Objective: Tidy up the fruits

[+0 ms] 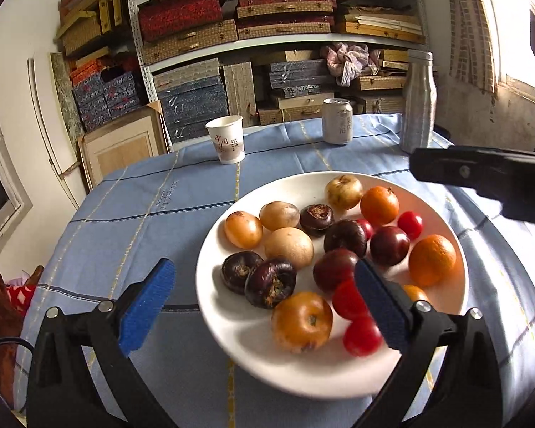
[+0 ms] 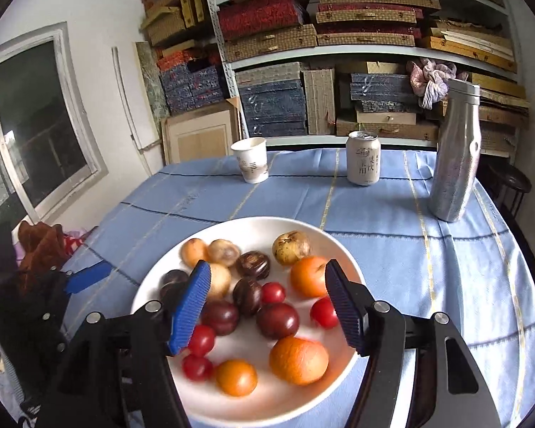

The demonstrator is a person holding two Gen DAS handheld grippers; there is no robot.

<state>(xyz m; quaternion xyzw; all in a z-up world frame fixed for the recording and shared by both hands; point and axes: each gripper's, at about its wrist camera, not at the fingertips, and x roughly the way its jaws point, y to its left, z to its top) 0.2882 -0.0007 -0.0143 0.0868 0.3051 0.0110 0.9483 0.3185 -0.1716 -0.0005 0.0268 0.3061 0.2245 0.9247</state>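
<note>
Both grippers hung over the plate (image 2: 342,249) low in frame: left gripper (image 1: 264,306) spread wide and empty, right gripper (image 2: 267,306) half-open, gripping nothing. Fruits (image 1: 290,248) filled the plate, centre frame, on the blue cloth (image 2: 392,207).

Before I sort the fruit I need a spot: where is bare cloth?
Bare tablecloth lies between plate and the far row: paper cup, can, silver bottle. Also left of the plate. The plate itself is crowded.
</note>
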